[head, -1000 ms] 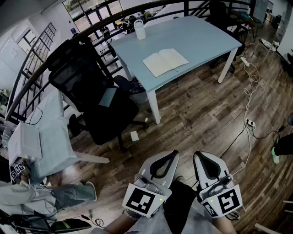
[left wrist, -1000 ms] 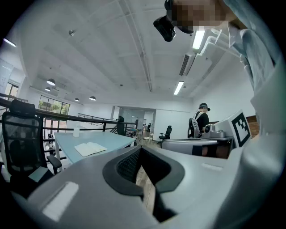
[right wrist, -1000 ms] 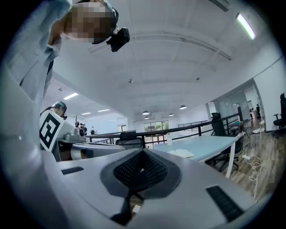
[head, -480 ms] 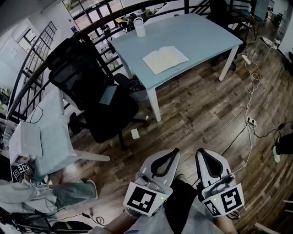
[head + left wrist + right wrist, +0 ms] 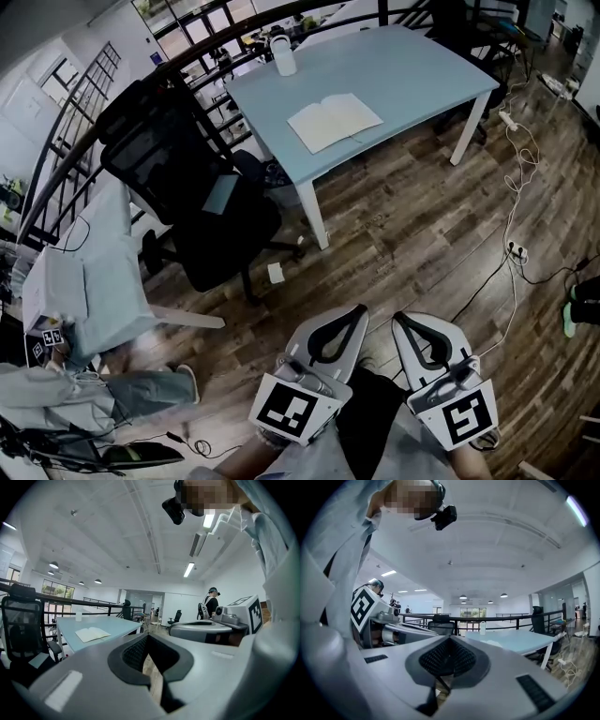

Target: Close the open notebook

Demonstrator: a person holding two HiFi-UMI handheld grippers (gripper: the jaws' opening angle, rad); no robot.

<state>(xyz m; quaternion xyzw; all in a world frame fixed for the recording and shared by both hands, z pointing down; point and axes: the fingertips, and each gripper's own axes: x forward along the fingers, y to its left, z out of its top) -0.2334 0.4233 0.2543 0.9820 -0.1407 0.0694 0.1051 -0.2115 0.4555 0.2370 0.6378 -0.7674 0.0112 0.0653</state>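
Head view: notebook (image 5: 335, 121) lies open and flat on the pale blue table (image 5: 422, 66), both pages up, close to the table's near edge and toward its near-left corner. White cup (image 5: 284, 56) stands at the far edge by the far-left corner, well apart from the notebook. Black office chair (image 5: 187, 178) sits off the table's left end, not in the direct line to the near edge.

Left gripper (image 5: 356, 314) and right gripper (image 5: 401, 321) are held low and close to the body, side by side over bare wood floor, well short of the table. Both point roughly level toward it.

Jaws: in each gripper view the tips meet, nothing between them. Both carry nothing. Judgement: drawn-together jaws suit the walk-up, since there is nothing to grasp yet.

Left gripper view shows the notebook (image 5: 92, 633) ahead on the tabletop.

Status: task not begun. The approach comes first, and the near-edge placement should make one cover reachable from the front.
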